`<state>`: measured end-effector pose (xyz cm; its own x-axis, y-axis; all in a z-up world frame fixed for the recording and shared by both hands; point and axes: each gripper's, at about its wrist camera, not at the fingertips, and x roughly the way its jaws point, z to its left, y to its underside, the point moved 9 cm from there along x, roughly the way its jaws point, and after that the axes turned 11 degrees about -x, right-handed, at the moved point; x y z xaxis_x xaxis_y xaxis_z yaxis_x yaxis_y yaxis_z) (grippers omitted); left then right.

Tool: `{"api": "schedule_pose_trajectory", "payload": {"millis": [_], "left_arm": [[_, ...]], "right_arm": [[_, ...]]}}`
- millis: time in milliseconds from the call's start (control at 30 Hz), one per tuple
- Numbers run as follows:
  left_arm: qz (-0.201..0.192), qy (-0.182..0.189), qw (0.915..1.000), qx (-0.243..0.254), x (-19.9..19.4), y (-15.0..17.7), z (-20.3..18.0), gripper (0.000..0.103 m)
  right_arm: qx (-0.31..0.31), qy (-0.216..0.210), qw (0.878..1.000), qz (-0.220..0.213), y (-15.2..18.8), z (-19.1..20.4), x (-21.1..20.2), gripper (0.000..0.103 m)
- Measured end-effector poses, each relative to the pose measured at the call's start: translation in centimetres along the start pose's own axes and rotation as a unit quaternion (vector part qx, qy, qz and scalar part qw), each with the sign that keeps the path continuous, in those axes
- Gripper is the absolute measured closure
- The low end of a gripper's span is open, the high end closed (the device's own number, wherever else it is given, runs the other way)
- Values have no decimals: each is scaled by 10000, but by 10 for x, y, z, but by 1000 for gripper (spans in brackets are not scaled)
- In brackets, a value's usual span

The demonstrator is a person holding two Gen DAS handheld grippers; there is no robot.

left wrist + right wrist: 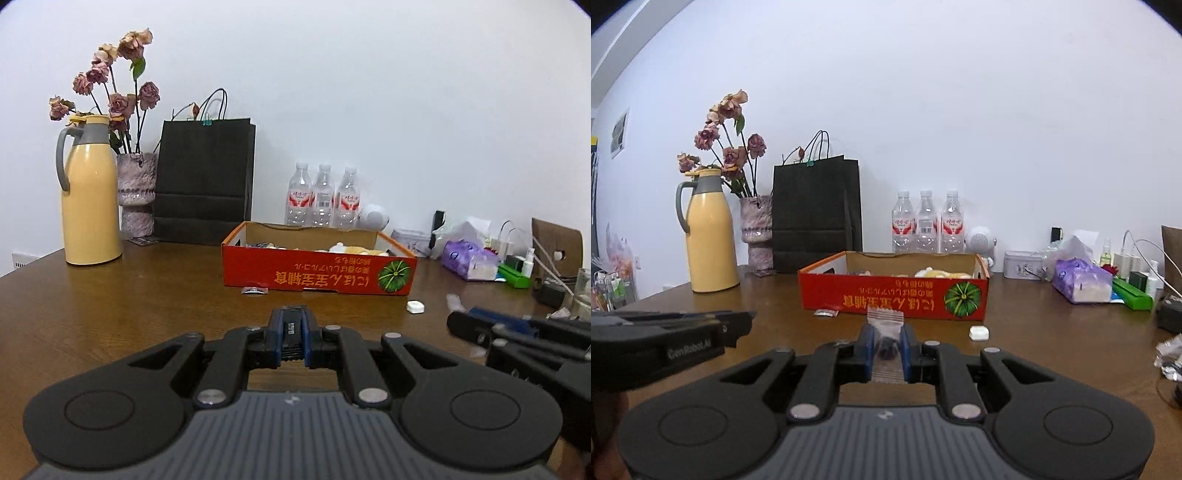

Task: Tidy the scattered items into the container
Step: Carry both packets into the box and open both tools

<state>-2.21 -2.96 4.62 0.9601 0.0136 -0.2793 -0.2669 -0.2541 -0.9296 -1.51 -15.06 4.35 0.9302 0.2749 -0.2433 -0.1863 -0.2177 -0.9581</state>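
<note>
My right claw [885, 345] is clamped on a small clear packet [885, 325] with something dark inside, held just in front of the red box [892, 295] on the table [1052, 332]. My left claw [291, 328] is nearly closed on a small dark flat thing I cannot identify, also short of the red box. A small wrapped item [255, 290] lies touching the box's near wall, and a white cap-like piece [416, 306] sits just off its front right corner. Soft yellow and white things already lie inside the box.
</note>
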Motion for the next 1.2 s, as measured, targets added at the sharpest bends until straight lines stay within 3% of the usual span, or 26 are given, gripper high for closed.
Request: {"api": "schedule_pose_trajectory", "payload": {"millis": [267,400,500,600,667,700,733,800,900,967,1033,1067,1133,1167,1200], "left_arm": [[38,-28,9999,-107,13,-17,7,92],[143,514,9980,-327,51,-74,7,92],[657,854,9936,-332,114,-121,2,92],[1674,1237,9777,-269,199,-142,-12,92],[2639,1439,9529,-413,261,-132,-16,92],[3012,1289,9436,-481,289,-123,-14,92],[3249,1092,9385,-409,313,-116,-12,92],[3374,752,9381,-213,346,-107,-8,92],[3651,761,9279,-9,365,-94,-11,90],[3642,550,9296,139,374,-91,-9,84],[3655,482,9295,79,379,-93,-7,53],[3690,455,9283,34,380,-95,-5,45],[3661,365,9298,20,379,-103,-1,32],[3622,290,9317,32,379,-109,1,28],[3570,217,9338,37,376,-115,5,18]], "right_arm": [[6,-184,9998,81,-2,6,13,89],[90,-121,9992,379,-29,-17,49,89],[281,-145,9973,669,-69,-53,99,89],[321,-170,9955,870,-111,-86,165,89],[547,-341,9905,1214,-127,-105,222,89],[655,-506,9846,1542,-129,-111,254,89],[795,-604,9773,1869,-128,-118,286,89],[836,-586,9675,2314,-123,-130,340,89],[724,-369,9524,2939,-103,-142,403,89],[839,-340,9418,3237,-86,-145,430,89],[894,-402,9326,3474,-73,-142,451,85],[924,-432,9301,3529,-70,-141,458,82],[947,-351,9284,3575,-68,-141,466,66],[938,-263,9275,3608,-68,-141,464,53],[922,-234,9256,3665,-67,-140,461,47]]}}
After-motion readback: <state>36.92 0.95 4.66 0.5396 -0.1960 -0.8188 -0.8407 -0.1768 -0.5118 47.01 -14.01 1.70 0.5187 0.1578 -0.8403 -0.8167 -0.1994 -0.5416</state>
